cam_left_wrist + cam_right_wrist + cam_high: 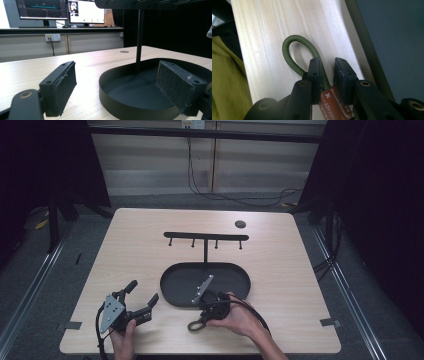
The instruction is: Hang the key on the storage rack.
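An olive-green cord loop [289, 53] with a brown leather tab [332, 100] lies on the wooden table [140, 250], just in front of the black oval tray [172, 292]. My right gripper [327, 67] points down at it, its jaws shut on the tab and the cord's base. In the high view the loop [195, 325] pokes out below the right gripper [204, 316], held in a hand. My left gripper [142, 293] rests at the front left with its jaws wide open. Between its pads [62, 87] there is nothing, and the tray's wall [112, 100] lies ahead.
A thin post [205, 251] rises from the tray's back and carries a crossbar with several hooks [205, 236]. A small dark disc [240, 224] lies at the table's back right. Yellow-green cloth [224, 75] shows past the table's near edge.
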